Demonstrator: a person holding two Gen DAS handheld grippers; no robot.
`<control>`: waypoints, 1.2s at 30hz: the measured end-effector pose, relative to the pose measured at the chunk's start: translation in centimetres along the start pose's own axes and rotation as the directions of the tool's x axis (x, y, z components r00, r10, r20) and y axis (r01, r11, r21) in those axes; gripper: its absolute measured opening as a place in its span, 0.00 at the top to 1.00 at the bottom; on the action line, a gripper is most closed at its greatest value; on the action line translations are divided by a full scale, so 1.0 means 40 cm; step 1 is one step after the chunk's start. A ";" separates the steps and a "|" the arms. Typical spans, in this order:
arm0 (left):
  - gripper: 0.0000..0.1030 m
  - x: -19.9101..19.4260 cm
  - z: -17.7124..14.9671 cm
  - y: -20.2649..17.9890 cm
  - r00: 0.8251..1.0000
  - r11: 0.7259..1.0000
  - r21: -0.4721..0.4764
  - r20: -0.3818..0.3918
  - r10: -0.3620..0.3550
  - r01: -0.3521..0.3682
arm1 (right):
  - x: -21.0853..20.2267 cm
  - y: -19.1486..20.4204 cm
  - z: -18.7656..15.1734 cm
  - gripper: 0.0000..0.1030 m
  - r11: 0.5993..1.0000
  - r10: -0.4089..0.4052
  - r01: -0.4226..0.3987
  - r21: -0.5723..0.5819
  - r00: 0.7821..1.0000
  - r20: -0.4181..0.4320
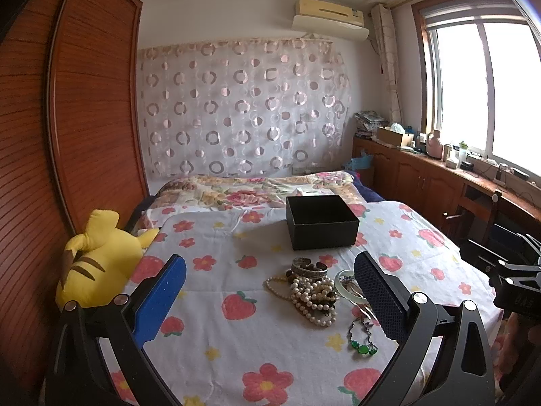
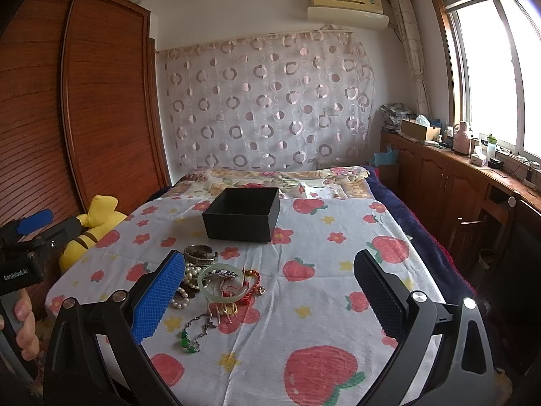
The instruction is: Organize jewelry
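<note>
Hiding part of jewelry pile (image 2: 216,287): right tool (image 2: 270,291) blue finger; both tools spread, empty.

— Lived-in home bedroom?
— Clearly: bed (image 1: 257,304) under a strawberry-print sheet, tall wooden wardrobe (image 1: 91,101) alongside, yellow plush toy (image 1: 101,257) at the edge.
— More signs?
— Wall air conditioner (image 1: 329,17), cluttered cabinets (image 2: 439,172) beneath the window (image 2: 490,77).
</note>
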State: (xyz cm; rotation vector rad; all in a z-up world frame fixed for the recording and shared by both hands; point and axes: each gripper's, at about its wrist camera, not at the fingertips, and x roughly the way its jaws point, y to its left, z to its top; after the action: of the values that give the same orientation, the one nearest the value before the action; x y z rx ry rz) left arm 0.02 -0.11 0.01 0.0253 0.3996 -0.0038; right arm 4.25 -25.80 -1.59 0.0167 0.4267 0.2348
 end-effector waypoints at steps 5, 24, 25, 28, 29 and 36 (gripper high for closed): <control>0.06 0.000 0.000 0.000 1.000 1.000 0.000 0.001 0.001 -0.001 | 0.000 -0.001 0.000 0.02 1.000 0.002 -0.002 0.006 1.000 0.001; 0.06 -0.037 0.029 -0.039 1.000 1.000 0.012 0.021 -0.005 0.005 | -0.004 0.003 -0.001 0.02 1.000 0.007 -0.007 0.006 1.000 0.002; 0.06 -0.036 0.026 -0.036 1.000 1.000 0.011 0.020 -0.004 0.004 | -0.004 0.002 -0.002 0.02 1.000 0.006 -0.006 0.006 1.000 0.002; 0.06 -0.042 0.032 -0.036 1.000 1.000 0.011 0.019 -0.005 0.005 | -0.004 0.004 -0.001 0.02 1.000 0.006 -0.006 0.006 1.000 0.003; 0.06 -0.041 0.029 -0.035 1.000 1.000 0.012 0.020 -0.004 0.004 | -0.004 0.004 -0.001 0.02 1.000 0.006 -0.006 0.006 1.000 0.003; 0.06 -0.038 0.027 -0.038 1.000 1.000 0.013 0.019 -0.004 0.004 | -0.005 0.004 0.000 0.02 1.000 0.007 -0.007 0.007 1.000 0.004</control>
State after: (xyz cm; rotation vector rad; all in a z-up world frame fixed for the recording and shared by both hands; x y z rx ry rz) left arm -1.00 -1.64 1.55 0.0375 0.3807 -0.0105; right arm 4.04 -25.68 -1.49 0.0252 0.4238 0.2404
